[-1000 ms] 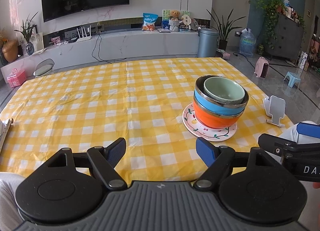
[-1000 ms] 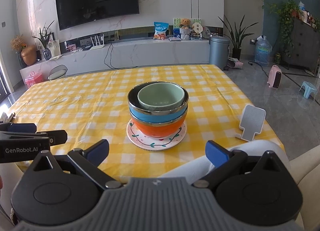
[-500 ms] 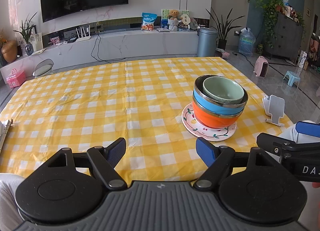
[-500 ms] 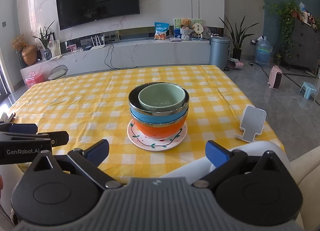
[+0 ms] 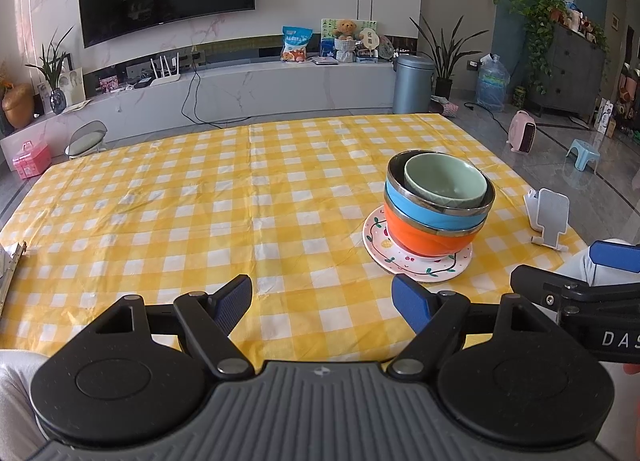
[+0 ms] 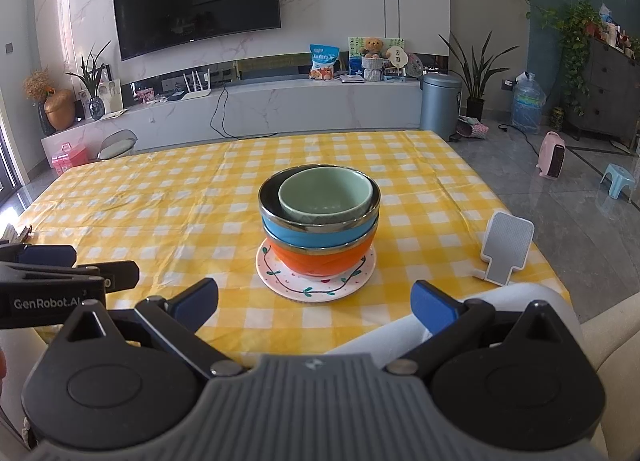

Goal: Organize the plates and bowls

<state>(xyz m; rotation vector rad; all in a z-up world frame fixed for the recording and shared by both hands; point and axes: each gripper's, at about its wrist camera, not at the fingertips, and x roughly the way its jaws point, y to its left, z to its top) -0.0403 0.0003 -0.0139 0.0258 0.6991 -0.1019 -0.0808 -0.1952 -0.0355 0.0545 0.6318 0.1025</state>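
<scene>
Left gripper [image 5: 322, 299]: blue-padded fingers spread wide, nothing between them, hovering above the near edge of the yellow-and-white checked tablecloth [image 5: 200, 213]. Left of it and straight ahead: bare cloth only, open room for setting things down. A metal object just shows at the far left table edge; can't tell what it is.

The stack lies ahead and to the right of this claw, well apart. From the bottom up: white round plate with vine and berry pattern [image 5: 416, 265], orange bowl with steel rim [image 5: 432, 235], blue bowl with steel rim [image 5: 432, 211], and a pale green ceramic bowl [image 5: 446, 181] nested on top, sitting off-centre toward the far side. The stack is round, so there is no long axis to line up with; rims face up.

Right gripper [image 6: 316, 301]: fingers likewise spread, empty. In its view the stack sits dead ahead, between the finger lines, near. Judgement: the right gripper is the nearer and better aligned; a straight forward reach meets the green bowl's rim.

Further right: a small grey phone stand [image 6: 506, 247] upright near the table's right edge, apart from the plate. That side has little room; the table edge is close, and beyond it is floor.
</scene>
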